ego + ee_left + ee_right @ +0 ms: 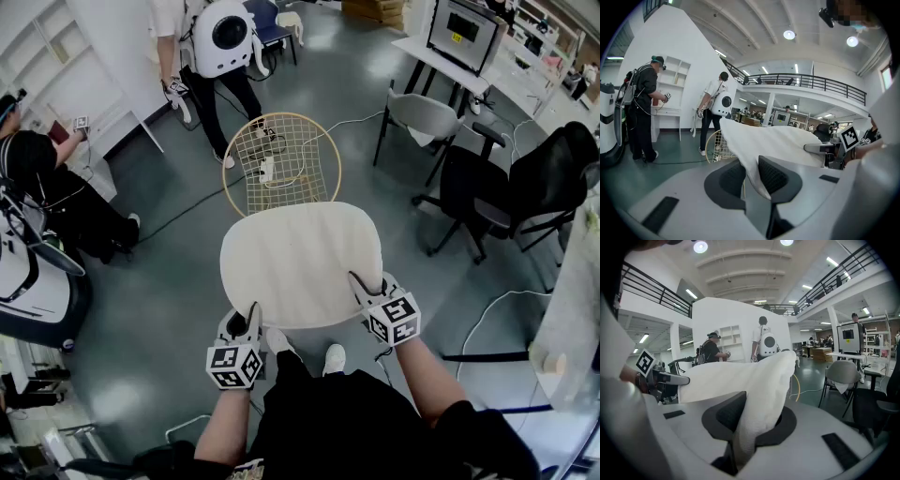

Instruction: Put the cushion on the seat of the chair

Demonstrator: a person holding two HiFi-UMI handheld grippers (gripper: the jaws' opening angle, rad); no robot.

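**Cream cushion [300, 262] carried level above the floor, clamped at its two near corners.**

Nearest: left gripper [251, 317] closed on the near-left corner and right gripper [360, 284] closed on the near-right corner, with fabric pinched between the dark pads [776, 174] and sagging in a fold below each grip. Black-and-white square markers [234, 364] on each gripper's cube. Broad face up, long axis left to right between the grippers, far edge toward the gold wire chair [279, 167]. Of the chair, only a round mesh part in view beyond that far edge, the rest covered by the cushion; touching or apart, cannot tell. Farthest: a standing person [202, 56], cut off at the top edge, and a monitor [464, 33] with a yellow label too small to read.
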